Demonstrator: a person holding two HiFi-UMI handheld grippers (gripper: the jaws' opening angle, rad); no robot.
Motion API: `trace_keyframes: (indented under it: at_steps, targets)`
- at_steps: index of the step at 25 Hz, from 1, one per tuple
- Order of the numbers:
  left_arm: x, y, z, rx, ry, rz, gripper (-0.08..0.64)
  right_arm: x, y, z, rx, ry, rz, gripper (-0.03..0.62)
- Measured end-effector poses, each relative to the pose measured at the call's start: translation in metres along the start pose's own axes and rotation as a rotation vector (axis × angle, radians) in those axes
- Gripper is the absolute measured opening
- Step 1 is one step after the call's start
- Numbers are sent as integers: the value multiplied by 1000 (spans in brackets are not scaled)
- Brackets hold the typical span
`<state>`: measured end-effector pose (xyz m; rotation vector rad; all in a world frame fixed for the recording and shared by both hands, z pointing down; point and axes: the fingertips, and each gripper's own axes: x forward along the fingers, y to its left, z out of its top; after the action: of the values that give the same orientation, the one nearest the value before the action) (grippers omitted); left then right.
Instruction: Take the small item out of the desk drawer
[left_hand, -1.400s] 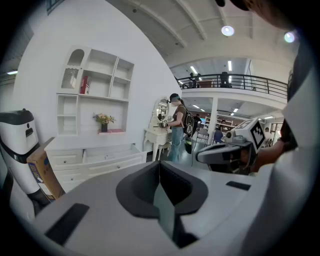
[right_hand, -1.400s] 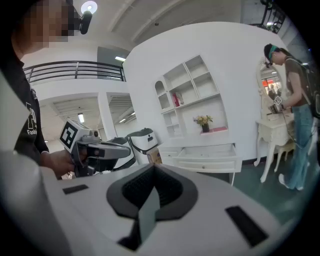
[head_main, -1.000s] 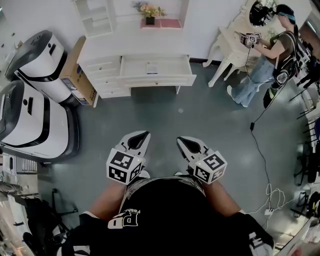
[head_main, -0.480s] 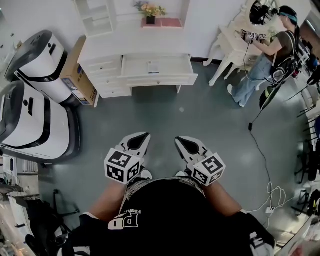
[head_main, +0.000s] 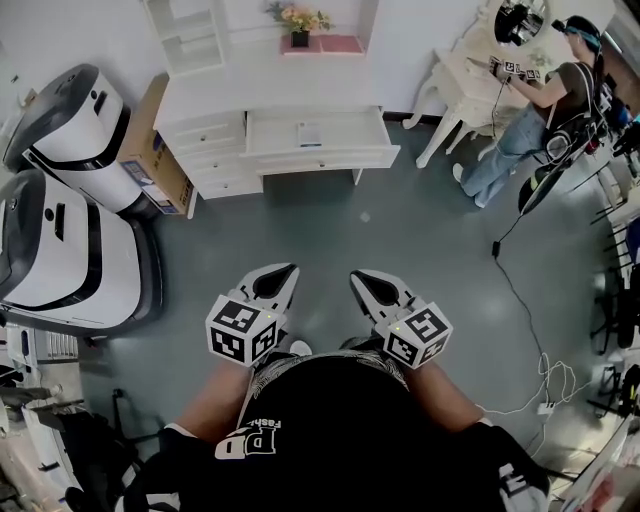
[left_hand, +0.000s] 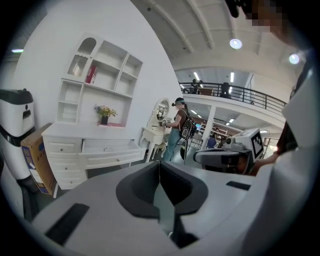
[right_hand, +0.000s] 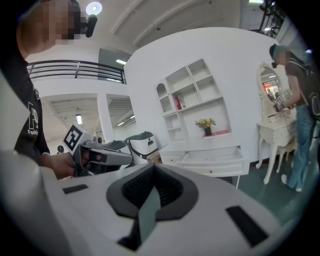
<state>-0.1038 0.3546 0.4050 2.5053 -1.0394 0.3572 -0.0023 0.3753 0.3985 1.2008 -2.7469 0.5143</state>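
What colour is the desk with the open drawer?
White: the desk and its drawer alike, clearest in the head view.

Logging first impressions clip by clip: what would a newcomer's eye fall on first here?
The left tool and right tool, both shut and empty, fill the lower centre. Ahead, a white desk has its drawer open with a small item inside. A person stands at a table top right.

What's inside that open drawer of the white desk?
A small flat whitish item lies in the drawer. It is too small to identify; the drawer's back, under the desktop, is hidden.
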Motion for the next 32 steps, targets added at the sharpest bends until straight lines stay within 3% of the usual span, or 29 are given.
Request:
trace_keyframes:
  at_steps: [10,18,32]
  targets:
    - [-14,27,-16,17,24,-17,15,23,12,-18,65,40,-46,8]
    - [-6,35,-11,18,16,-17,15,41,5,-12,65,45,-31,8]
    - [56,80,40,36,-1,38,15,93,-71,26,67,19,-2,8]
